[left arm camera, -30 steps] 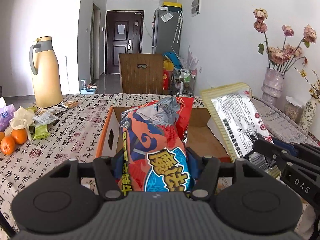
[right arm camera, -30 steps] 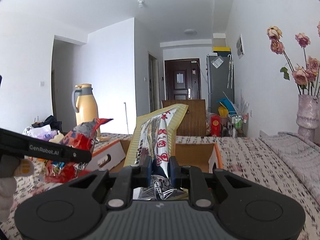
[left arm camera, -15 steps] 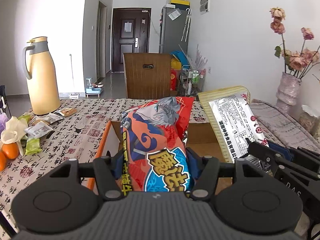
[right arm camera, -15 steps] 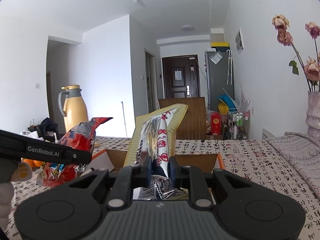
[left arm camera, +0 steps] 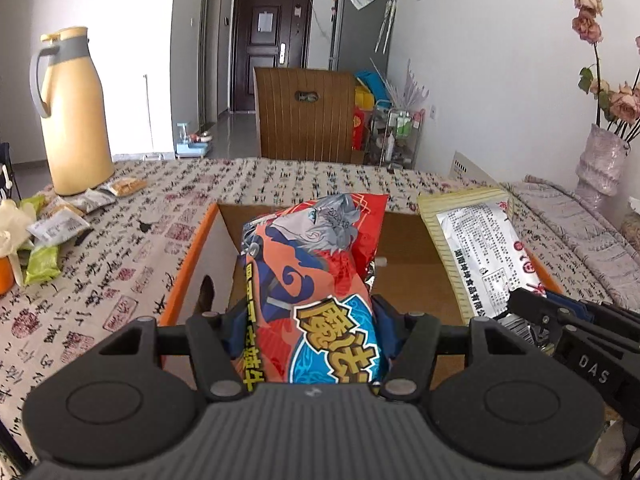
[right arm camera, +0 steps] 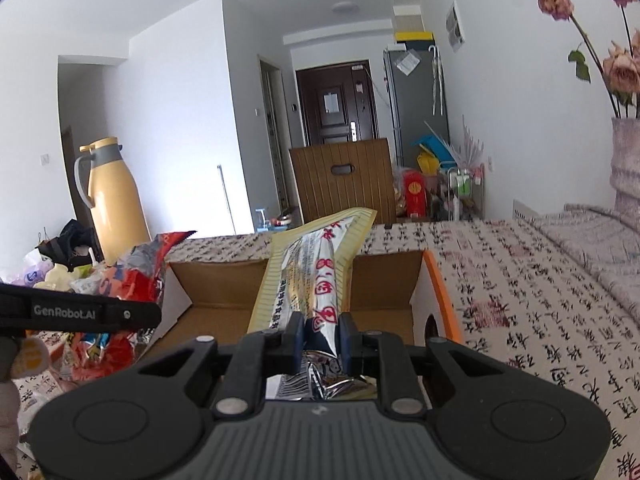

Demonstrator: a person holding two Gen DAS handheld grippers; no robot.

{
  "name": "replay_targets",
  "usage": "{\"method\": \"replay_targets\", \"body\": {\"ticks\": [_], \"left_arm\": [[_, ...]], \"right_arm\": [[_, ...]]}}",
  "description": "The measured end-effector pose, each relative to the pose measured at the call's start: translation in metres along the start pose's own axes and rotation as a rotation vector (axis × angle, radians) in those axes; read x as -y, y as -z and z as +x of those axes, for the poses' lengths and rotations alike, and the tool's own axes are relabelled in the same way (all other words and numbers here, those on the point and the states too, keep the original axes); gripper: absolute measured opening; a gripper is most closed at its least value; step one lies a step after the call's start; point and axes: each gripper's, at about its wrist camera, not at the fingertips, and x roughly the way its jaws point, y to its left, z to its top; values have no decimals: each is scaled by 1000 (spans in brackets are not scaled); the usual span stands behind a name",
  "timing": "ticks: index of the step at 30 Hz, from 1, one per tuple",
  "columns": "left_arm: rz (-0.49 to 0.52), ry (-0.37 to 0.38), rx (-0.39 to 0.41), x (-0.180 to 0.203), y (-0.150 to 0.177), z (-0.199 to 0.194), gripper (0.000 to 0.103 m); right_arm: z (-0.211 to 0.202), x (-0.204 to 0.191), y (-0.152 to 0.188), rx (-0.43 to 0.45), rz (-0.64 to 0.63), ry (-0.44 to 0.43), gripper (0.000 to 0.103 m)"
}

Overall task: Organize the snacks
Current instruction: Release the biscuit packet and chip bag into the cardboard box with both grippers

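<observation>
- The left gripper [left arm camera: 312, 320] is clenched on the lower part of a puffy red and blue snack bag [left arm camera: 316, 272]; its jaws stand partly apart because the bag fills the gap between them.
- The right gripper [right arm camera: 322, 340] is squeezed nearly closed on the flat bottom end of a yellow-edged silver packet [right arm camera: 316, 276], which stands up and forward from its jaws.
- Both bags hang over the open cardboard box [left arm camera: 404, 240], just ahead of and below each claw; the packet shows to the right of the left claw [left arm camera: 480, 252].
- The red bag looks light, air-filled and crinkly. I judge a gentle hold low on the body suits it; a hard squeeze could crush what is inside, and the glossy film may slip.
- The silver packet looks thin, light and floppy. Held at one end, it leans and could fold or swing when lowered.
- The box's orange-edged rim [right arm camera: 440, 292] and upright walls sit close on either side of both claws; the floor ahead looks bare, so there is room to set the bags down.
- The two claws are just beside each other; I judge they could knock together if both go down at once.
- Left of the left claw, well apart, small loose snack packs [left arm camera: 56, 228] and a yellow thermos jug [left arm camera: 76, 116] stand on the patterned tablecloth [left arm camera: 120, 264].
</observation>
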Motion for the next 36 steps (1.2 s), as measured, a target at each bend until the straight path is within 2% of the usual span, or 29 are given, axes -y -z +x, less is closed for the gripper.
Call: {"method": "replay_targets", "body": {"ticks": [4,5,6,9,10,11,13,16,18,28,36], "left_arm": [[-12,7,-8,-3,3,2,62],[-13,10,-2,-3,3,0,67],[-16,10,5,-4,3,0,78],[-17,-6,44,-2,4,-9,89],[-18,-2,52,-1,3,-12,93],[-19,-4,62,-2,3,-13,102],[-22,-20,86,-1,3,-17,103],[-24,-11,95,0,2,-20,103],[-22,-11,98,0,1,-20,103],[-18,-18,116,0,1,-26,103],[-5,-26,160,6,-2,-49,103]], "right_arm": [[1,2,1,-14,10,1,17],[0,3,1,-17,13,0,17],[0,2,2,-17,14,2,17],[-2,5,1,-12,26,9,21],[-3,6,1,-11,29,10,31],[-4,7,1,-6,36,9,37],[-7,8,1,9,40,20,74],[-12,9,1,40,44,18,98],[-15,9,1,49,44,24,103],[-17,8,-1,54,44,29,103],[-32,3,-10,73,39,25,103]]}}
